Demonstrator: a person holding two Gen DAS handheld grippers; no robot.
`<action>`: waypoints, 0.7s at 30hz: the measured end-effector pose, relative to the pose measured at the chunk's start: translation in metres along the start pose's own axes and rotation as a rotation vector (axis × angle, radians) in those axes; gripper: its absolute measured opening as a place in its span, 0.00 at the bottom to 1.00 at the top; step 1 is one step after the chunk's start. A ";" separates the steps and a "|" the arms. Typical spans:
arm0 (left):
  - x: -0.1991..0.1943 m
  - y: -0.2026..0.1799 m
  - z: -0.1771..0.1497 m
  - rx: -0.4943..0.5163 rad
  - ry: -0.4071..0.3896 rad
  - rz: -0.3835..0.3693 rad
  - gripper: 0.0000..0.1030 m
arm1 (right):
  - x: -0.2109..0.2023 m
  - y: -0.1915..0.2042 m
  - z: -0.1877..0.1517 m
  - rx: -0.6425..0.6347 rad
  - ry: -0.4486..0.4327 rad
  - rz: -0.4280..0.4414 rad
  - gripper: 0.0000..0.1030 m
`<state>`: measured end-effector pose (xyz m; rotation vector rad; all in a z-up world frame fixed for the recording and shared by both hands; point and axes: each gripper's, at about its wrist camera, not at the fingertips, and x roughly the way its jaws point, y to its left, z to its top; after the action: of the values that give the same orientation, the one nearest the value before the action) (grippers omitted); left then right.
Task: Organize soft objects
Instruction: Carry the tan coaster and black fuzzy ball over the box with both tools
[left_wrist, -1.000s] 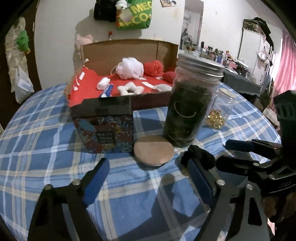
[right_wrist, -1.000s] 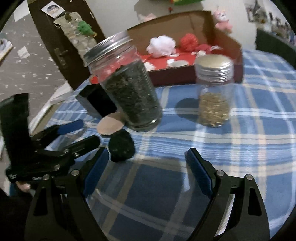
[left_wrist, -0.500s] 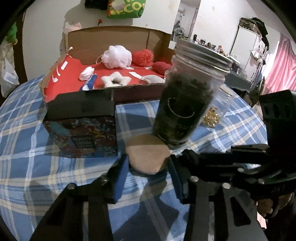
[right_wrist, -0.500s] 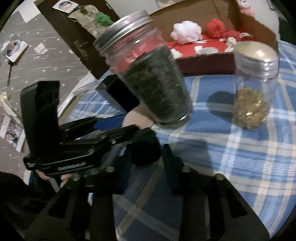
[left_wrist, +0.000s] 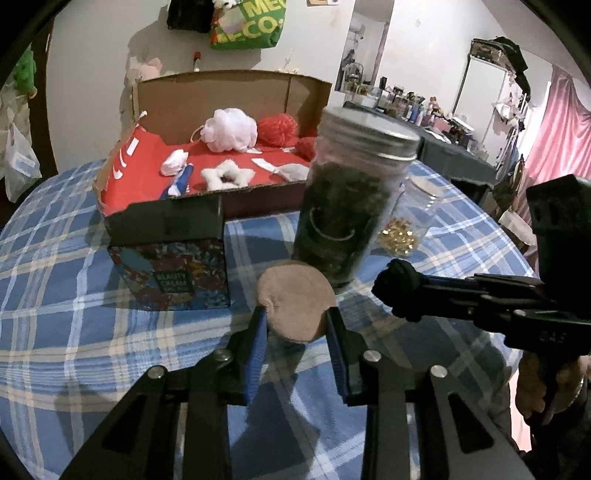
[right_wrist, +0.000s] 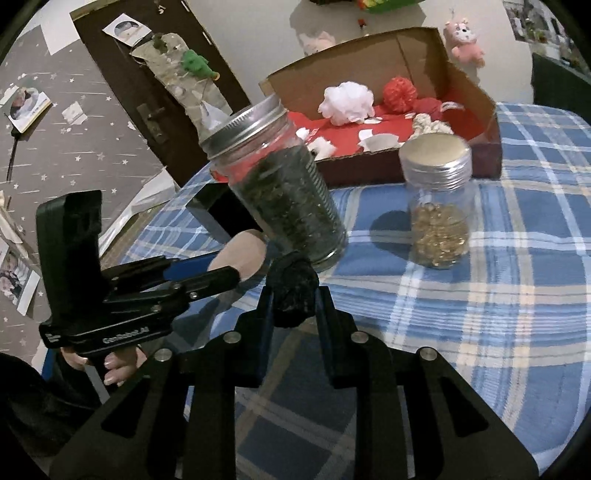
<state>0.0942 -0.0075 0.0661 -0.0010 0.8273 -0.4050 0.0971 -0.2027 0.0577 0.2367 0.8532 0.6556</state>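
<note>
1. Tan and round, the soft pad (left_wrist: 295, 301) is now pinched between the fingers of the left gripper (left_wrist: 296, 320), which have just been closing on it beside the tall jar (left_wrist: 345, 199).
2. The black soft lump (right_wrist: 295, 295) has likewise been clamped by the just-closed right gripper (right_wrist: 294, 300), apparently lifted off the table (right_wrist: 480, 295).
3. Both pieces are judged ready for carrying to the cardboard box (left_wrist: 221, 88).
</note>
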 end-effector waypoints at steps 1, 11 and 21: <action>-0.002 -0.001 0.000 0.002 -0.004 -0.001 0.33 | -0.001 -0.001 0.000 0.002 0.000 -0.002 0.21; -0.010 0.000 -0.001 -0.003 -0.013 -0.010 0.33 | -0.007 -0.005 -0.004 0.021 -0.011 -0.015 0.21; -0.018 0.001 0.002 -0.005 -0.024 -0.012 0.33 | -0.016 -0.009 -0.003 0.034 -0.026 -0.036 0.21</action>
<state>0.0852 -0.0006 0.0798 -0.0160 0.8046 -0.4136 0.0910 -0.2203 0.0619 0.2592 0.8422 0.6032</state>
